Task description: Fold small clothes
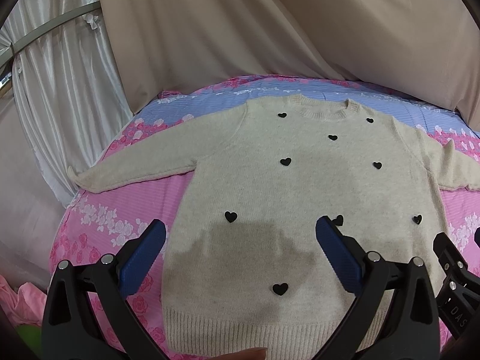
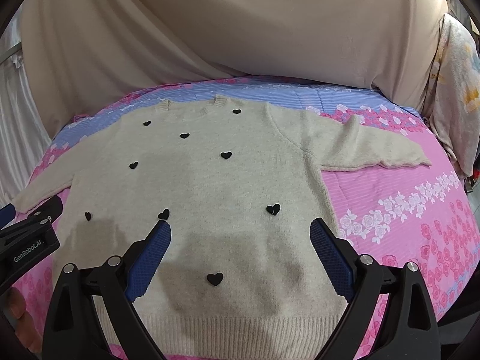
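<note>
Sweater (image 1: 294,186) flat on bedspread (image 1: 120,210), sleeves out | my left gripper (image 1: 240,237) and right gripper (image 2: 240,237) spread, empty, above hem | risk: pinching one knit layer or bedspread drags fold crooked

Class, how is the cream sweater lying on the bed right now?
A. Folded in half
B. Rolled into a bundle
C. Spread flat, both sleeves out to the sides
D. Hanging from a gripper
C: the sweater lies flat on the bedspread, a sleeve stretched out to each side, neither gripper holding it.
</note>
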Action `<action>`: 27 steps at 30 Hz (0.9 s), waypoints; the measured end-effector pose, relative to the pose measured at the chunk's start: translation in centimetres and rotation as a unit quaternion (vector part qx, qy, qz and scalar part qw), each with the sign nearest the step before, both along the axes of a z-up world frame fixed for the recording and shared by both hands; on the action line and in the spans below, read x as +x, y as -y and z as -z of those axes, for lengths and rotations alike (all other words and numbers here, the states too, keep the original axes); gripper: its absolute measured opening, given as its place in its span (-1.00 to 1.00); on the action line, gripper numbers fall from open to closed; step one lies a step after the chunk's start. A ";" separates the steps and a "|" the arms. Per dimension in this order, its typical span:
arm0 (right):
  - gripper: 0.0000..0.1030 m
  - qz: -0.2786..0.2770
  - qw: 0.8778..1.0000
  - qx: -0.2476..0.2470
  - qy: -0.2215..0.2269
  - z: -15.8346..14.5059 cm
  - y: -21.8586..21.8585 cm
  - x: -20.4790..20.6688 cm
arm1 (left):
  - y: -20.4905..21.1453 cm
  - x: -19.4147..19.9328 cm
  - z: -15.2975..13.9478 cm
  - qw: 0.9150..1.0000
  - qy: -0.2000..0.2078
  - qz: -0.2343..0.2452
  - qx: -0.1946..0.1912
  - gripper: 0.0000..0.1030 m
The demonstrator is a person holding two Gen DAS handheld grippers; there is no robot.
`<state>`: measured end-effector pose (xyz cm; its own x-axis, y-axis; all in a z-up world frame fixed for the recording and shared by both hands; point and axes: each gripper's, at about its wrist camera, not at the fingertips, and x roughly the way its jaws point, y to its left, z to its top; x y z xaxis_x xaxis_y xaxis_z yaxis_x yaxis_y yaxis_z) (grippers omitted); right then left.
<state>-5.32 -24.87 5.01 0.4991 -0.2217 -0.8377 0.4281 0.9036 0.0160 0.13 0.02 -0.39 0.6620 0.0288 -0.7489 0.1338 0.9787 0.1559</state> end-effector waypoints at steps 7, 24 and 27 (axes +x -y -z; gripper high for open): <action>0.78 0.000 1.000 0.002 0.000 0.0 -0.1 0.0 | 0.0 -0.1 0.2 1.000 0.000 -0.002 0.002 0.90; 0.78 0.002 1.000 0.005 -0.001 0.2 0.0 -0.4 | -0.2 -0.6 0.3 1.000 -0.002 0.000 0.002 0.90; 0.78 0.003 1.000 0.005 -0.001 0.2 0.0 -0.5 | -0.2 -0.6 0.3 1.000 -0.002 0.000 0.002 0.90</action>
<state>-5.86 -24.92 4.81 0.4957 -0.2150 -0.8415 0.4328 0.9012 0.0247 -0.43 0.23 -0.74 0.6583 0.0328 -0.7520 0.1336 0.9781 0.1596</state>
